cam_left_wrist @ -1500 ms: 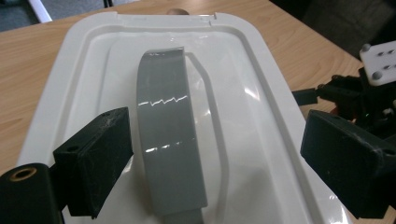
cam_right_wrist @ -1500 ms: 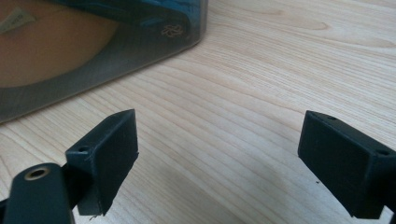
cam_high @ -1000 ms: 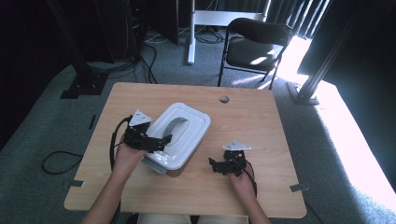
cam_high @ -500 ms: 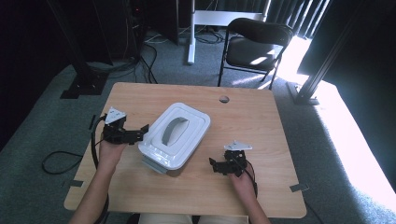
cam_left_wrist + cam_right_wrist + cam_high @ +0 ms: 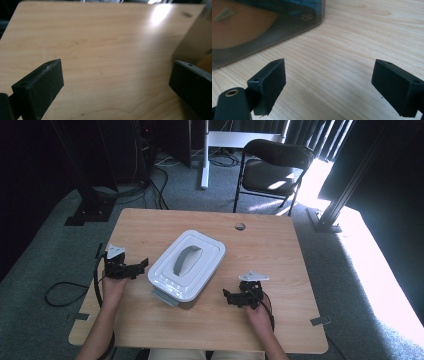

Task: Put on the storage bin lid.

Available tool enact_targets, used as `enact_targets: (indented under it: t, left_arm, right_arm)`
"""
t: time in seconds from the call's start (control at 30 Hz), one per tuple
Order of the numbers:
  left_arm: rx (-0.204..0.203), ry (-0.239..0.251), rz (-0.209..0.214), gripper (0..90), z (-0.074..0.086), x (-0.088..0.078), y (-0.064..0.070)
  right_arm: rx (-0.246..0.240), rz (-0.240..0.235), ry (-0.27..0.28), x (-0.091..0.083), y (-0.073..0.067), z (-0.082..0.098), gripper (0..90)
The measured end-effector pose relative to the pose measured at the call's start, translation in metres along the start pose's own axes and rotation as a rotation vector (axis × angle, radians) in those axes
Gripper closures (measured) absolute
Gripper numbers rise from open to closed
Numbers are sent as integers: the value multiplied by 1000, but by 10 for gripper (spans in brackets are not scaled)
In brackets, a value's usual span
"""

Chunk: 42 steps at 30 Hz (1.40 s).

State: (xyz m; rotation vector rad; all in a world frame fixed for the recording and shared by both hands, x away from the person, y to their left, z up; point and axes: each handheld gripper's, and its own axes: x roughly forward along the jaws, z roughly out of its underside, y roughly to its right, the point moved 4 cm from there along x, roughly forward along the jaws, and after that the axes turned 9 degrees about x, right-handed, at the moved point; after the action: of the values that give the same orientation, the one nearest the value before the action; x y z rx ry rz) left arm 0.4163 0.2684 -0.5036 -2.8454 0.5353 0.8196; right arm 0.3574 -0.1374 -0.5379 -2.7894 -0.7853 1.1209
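Note:
A clear storage box with a white lid (image 5: 187, 264) and a grey handle sits in the middle of the wooden table (image 5: 270, 240). My left gripper (image 5: 141, 266) rests on the table just left of the box, open, jaws pointing toward it with nothing between them. In the left gripper view the box wall (image 5: 193, 42) shows at the right edge. My right gripper (image 5: 228, 296) lies open on the table to the right of the box's near corner. The right gripper view shows the box's clear wall (image 5: 267, 27) at upper left beyond the wide-apart jaws.
A round cable hole (image 5: 240, 226) is in the table near its far edge. A black folding chair (image 5: 272, 170) and a white desk leg (image 5: 204, 155) stand beyond the table. Cables trail on the floor at left (image 5: 62, 292).
My left gripper has drawn back from the box's left side to the table's left edge, then edged back toward the box. The right gripper has stayed put.

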Motion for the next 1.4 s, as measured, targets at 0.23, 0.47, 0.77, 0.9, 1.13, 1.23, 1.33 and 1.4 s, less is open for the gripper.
enact_targets:
  t: [0.23, 0.47, 0.77, 0.9, 1.13, 1.23, 1.33, 1.4]
  left_arm:
    - [24, -66, -23, 2, 20, 22, 6]
    - [56, -115, 0, 2, 24, 37, 20]
    - [98, -125, 15, 2, 22, 39, 34]
    - [101, -133, 22, 3, 23, 39, 35]
    - [113, -156, 33, 2, 26, 34, 50]
    - [119, -162, 49, 2, 27, 31, 59]
    - [147, -171, 67, 2, 27, 28, 73]
    - [152, -167, 80, 2, 26, 27, 79]
  right_arm:
    - [-3, 4, 0, 1, 0, -1, 118]
    - [-3, 4, 3, 2, 0, -2, 118]
    - [-10, -1, -6, 8, -6, -2, 118]
    - [-13, -4, -10, 9, -8, -2, 118]
    - [-14, -13, -20, 13, -12, -2, 118]
    - [-16, -15, -19, 13, -12, -2, 118]
    - [-20, -16, -17, 13, -13, -3, 118]
    - [-21, -19, -19, 14, -13, -3, 118]
